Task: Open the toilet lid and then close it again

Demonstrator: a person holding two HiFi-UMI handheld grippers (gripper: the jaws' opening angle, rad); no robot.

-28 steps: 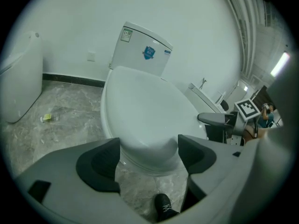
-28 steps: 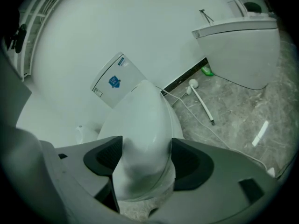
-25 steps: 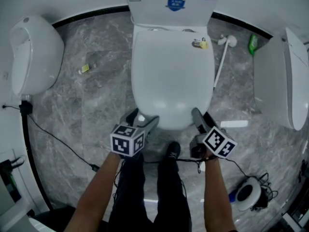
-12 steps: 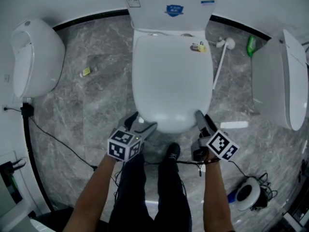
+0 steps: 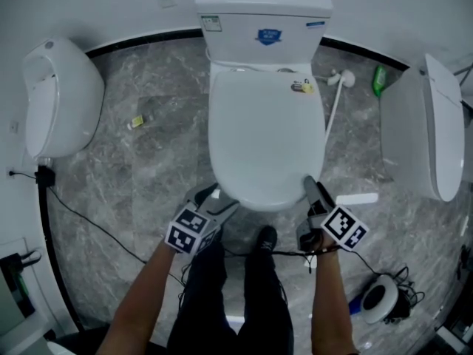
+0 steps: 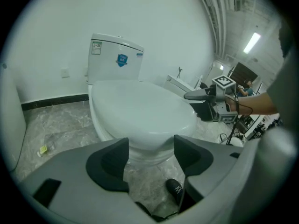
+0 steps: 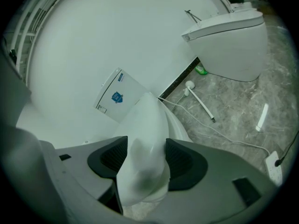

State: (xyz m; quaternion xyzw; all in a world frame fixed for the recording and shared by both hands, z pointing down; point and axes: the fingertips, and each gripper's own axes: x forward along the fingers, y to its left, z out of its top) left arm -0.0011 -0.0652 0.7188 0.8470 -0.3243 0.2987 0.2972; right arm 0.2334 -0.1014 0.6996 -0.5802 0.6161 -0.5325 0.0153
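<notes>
While the white fixture on the left wall and the black cable on the grey marble floor lie as they did a second ago, the whole scene sits lower in the head view, so the top of the tank now shows.

Next, the left tongs hover at the front left of the toilet lid. Their marker cube has rolled since the earlier frame. Their jaws have just been closing a little, yet the left gripper view shows them released. The two dark pads stand apart, and the toilet's front shows through the gap, touching neither.

The lid lies over the bowl in the middle of the floor, as before. Whether its front has lifted I cannot tell. A small yellow thing sits near its hinge, unmoved. A black shoe stands on the floor below the lid's front.

The right tongs are at the lid's front right edge, the same edge as a second ago. Their jaws too have been closing. In the right gripper view the lid's rim fills the gap and both pads press on it, so they are clenched on the lid.

Further right, the white brush, the green bottle and the second toilet have not moved.
</notes>
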